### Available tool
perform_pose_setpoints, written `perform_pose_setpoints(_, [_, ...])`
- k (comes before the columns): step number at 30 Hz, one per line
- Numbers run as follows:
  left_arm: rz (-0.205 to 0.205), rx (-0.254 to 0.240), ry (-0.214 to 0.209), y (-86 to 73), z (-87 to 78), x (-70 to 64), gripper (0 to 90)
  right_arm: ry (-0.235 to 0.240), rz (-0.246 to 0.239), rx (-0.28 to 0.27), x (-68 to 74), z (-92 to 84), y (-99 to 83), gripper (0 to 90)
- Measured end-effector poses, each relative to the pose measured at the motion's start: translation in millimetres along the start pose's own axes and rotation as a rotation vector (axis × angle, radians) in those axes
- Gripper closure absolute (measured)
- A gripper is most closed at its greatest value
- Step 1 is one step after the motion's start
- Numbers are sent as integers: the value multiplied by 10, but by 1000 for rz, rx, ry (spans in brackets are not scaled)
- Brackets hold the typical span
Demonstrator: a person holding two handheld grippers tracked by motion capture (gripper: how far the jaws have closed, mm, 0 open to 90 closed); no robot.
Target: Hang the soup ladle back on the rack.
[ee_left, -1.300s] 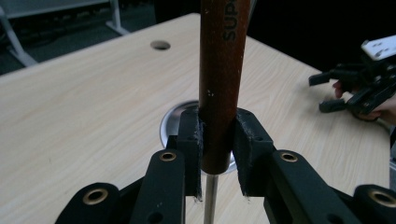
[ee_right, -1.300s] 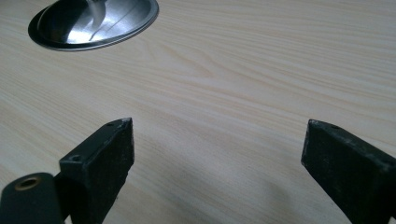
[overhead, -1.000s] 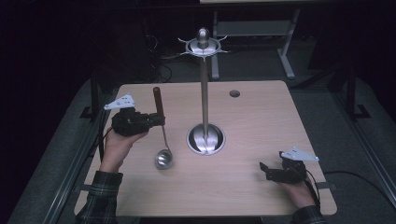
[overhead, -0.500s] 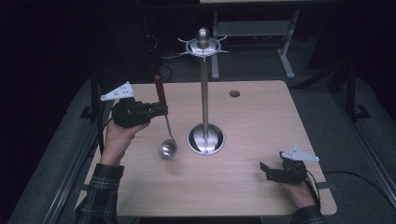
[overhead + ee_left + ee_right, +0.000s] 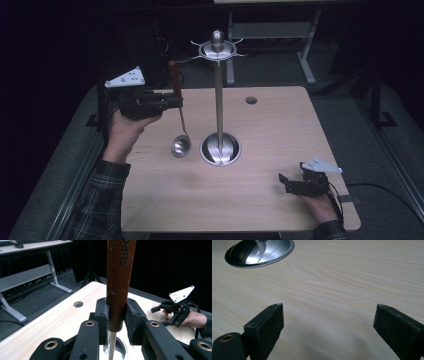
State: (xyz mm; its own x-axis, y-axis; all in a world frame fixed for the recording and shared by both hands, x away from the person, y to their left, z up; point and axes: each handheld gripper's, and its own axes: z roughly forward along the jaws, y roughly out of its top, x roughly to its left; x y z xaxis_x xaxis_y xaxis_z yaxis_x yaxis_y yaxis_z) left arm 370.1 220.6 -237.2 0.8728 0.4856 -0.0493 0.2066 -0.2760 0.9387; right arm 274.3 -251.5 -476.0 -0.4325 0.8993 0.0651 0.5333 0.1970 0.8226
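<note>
High view: a ladle is held upright by its brown handle in the left gripper, clear of the table's left edge; for hanging on the rack, it should be kept plumb. The right gripper rests wide open by the near right corner.

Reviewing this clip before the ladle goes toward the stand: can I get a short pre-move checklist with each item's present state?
1. Left tongs shut on the ladle at its brown handle: ok.
2. Ladle hangs upright, bowl down and off the table: ok.
3. Stand upright, base flat on the table: ok.
4. Hooks at the stand's top free of other utensils: ok.
5. Hanging hole or loop at the handle's end: cannot tell.
6. Right tongs open, low at the table's near corner, away from the stand: ok.
</note>
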Motion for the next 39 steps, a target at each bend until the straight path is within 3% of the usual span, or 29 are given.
perform_pose_setpoints(5, [35,2,-13,203,30,-25,736,-1,1,-1,-5,-4,0,91])
perform_pose_setpoints(13, [51,14,-28,321,119,-47,735,-1,8,-3,-14,-12,0,91])
perform_pose_setpoints(29, [49,39,-27,346,233,5,735,-3,8,-5,-23,-19,0,91])
perform_pose_setpoints(39, [54,54,-49,351,310,16,735,-4,8,-6,-24,-22,-1,91])
